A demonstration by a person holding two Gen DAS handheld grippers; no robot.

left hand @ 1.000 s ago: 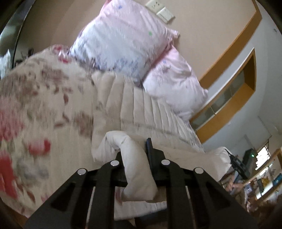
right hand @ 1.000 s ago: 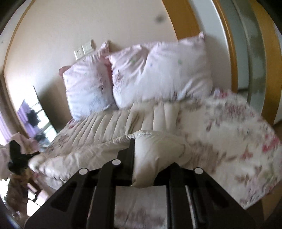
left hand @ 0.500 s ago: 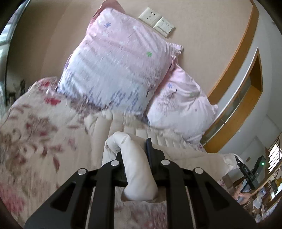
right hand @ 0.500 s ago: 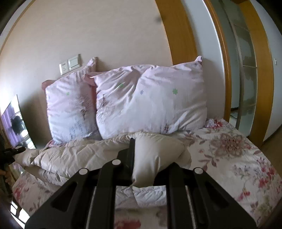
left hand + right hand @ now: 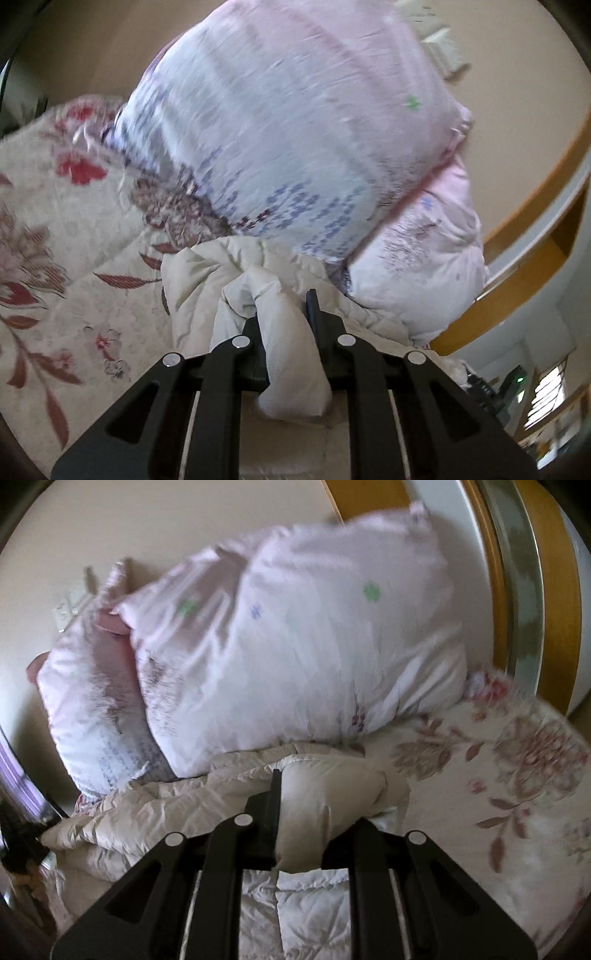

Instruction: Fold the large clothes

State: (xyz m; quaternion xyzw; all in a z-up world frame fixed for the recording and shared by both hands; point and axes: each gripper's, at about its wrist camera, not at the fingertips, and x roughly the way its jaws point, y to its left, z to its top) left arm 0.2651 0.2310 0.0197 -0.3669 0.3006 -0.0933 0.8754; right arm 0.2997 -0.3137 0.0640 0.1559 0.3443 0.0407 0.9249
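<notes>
A: How is the left gripper (image 5: 284, 314) standing?

B: Its jaws are pressing in on a thick bunch of the cream padded garment (image 5: 280, 354), with the fabric bulging out above and below the black fingers (image 5: 313, 310). The gap is as narrow as the wad of cloth is allowing.

A: And the right gripper (image 5: 310, 812)?

B: The same: it is clamping a puffy fold of that padded garment (image 5: 325, 812), and the fold is swelling between the two jaws and spilling a little over the right one.

A: Where is the garment lying?

B: It is lying on the bed, on the floral bedspread (image 5: 55, 221), bunched up at the foot of the pillows. In the right wrist view it is stretching away leftward in crumpled folds towards the bed's edge, and a quilted part is showing beneath the gripper.

A: What is standing close by?

B: Two pink pillows. In the left wrist view the patterned pillow (image 5: 295, 129) is looming just past the gripped fabric, with the paler one (image 5: 424, 258) beside it on the right. In the right wrist view the large pillow (image 5: 303, 646) is touching the garment's far edge, overlapping the smaller pillow (image 5: 96, 716). Both views are blurred. A wall switch plate (image 5: 439, 44) is showing behind, and a wooden frame (image 5: 498, 590) is running down the right side
</notes>
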